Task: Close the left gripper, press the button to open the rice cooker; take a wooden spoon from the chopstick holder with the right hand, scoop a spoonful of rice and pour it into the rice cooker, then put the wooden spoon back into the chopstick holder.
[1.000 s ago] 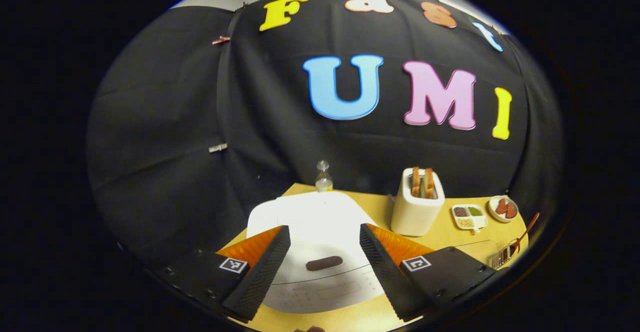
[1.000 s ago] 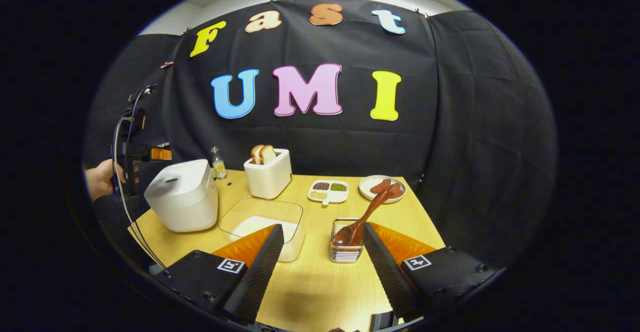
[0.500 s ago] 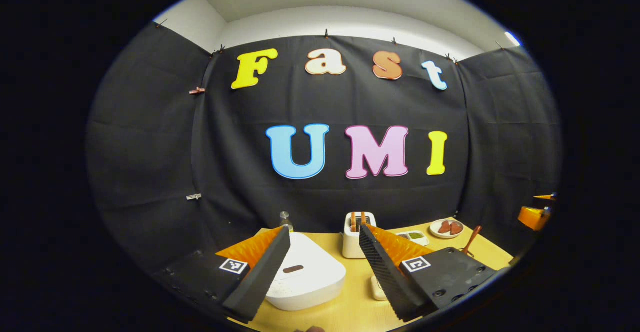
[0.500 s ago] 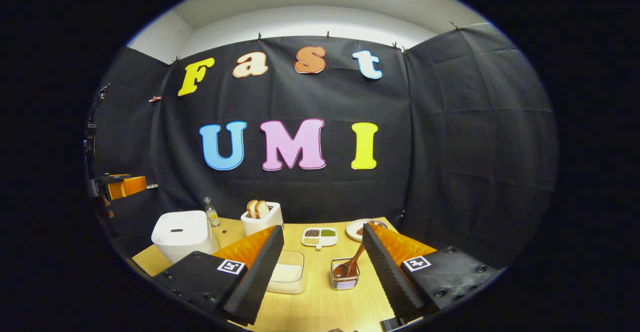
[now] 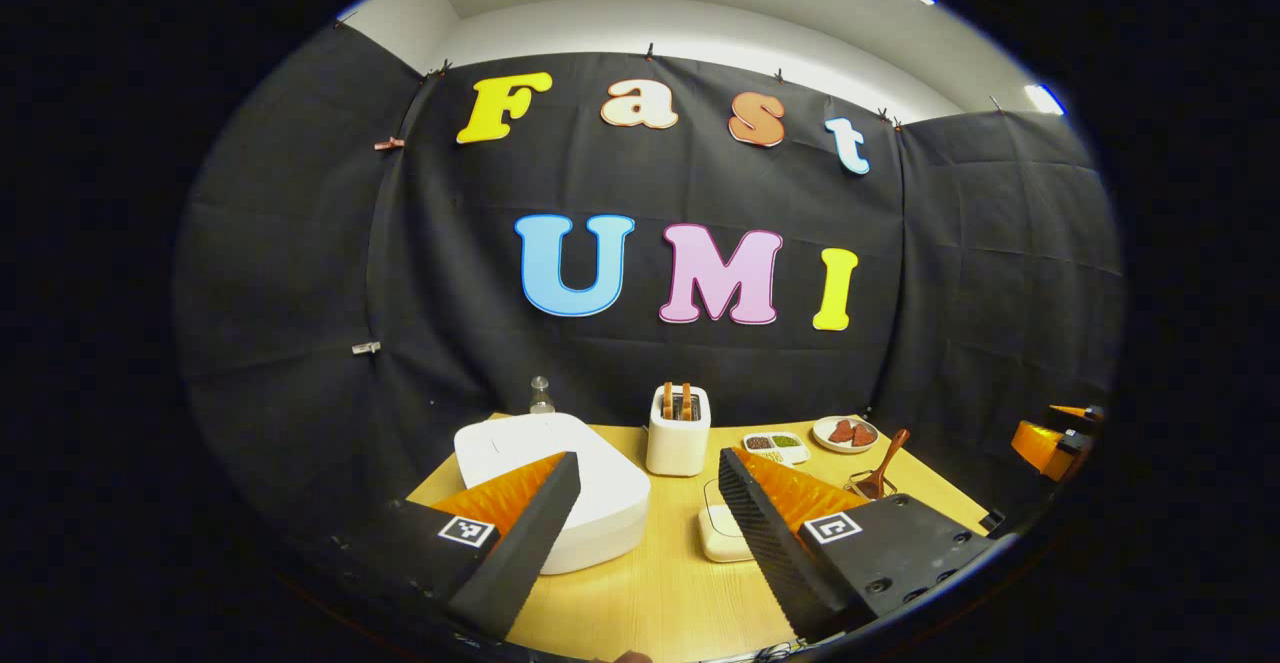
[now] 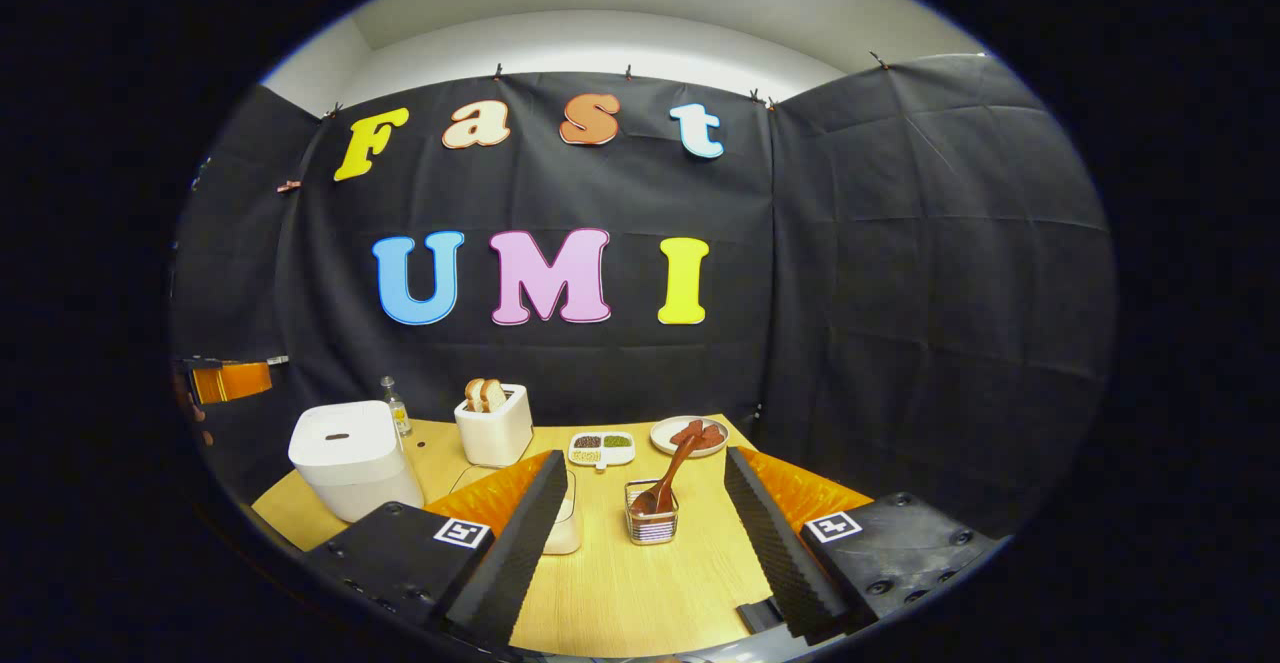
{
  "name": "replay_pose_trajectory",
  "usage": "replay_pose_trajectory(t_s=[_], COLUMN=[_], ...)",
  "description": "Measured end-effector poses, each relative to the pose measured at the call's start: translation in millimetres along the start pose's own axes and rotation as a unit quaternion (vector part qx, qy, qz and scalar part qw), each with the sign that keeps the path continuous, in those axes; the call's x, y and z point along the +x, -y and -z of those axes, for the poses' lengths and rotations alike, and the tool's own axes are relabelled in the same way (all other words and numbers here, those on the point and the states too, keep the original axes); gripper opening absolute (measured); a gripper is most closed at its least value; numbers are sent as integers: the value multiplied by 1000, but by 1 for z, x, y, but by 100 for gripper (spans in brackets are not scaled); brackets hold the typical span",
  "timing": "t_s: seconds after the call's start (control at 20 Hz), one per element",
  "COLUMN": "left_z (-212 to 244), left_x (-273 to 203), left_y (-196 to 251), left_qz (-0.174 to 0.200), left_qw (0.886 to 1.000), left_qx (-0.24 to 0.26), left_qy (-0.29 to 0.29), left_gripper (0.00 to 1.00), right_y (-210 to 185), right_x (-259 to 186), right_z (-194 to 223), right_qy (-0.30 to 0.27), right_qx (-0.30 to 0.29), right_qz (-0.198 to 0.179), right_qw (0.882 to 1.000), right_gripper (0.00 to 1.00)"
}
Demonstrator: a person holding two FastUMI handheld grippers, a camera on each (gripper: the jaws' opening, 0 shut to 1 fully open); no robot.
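right gripper view shows rice cooker (image 6: 345, 455) button; wooden spoon (image 6: 668, 473) leans handle-up toward desk's (image 6: 640, 593) far edge; both tools (image 5: 648, 533) (image 6: 645, 543) apart.

Left gripper view: looking forward from the near left edge of the table (image 5: 680, 593), rice cooker (image 5: 560, 483) close at lower left. Right gripper view: set farther right and back, same cooker (image 6: 345, 458) small at left. Shared: toaster (image 5: 678, 431), chopstick holder (image 6: 652, 523), back wall.
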State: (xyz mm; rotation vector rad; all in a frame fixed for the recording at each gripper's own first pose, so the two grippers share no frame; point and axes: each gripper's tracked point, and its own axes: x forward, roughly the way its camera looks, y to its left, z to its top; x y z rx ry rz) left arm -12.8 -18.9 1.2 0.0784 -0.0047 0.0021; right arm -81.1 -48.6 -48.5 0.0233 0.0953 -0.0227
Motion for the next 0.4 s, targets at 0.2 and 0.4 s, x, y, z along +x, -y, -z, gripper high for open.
replay_pose_trajectory(t_s=[0.2, 0.4], left_z=[7, 14], left_x=[6, 13], left_y=[-8, -8], left_qz=[-1, -1], left_qw=[1000, 1000], left_qx=[-7, -17], left_qy=[-14, -21], left_gripper=[97, 95], right_y=[6, 3], right_x=[8, 16], right_z=[-15, -18], right_qy=[16, 17], right_qx=[4, -2], right_qz=[13, 10], right_qw=[1000, 1000], right_gripper=[98, 100])
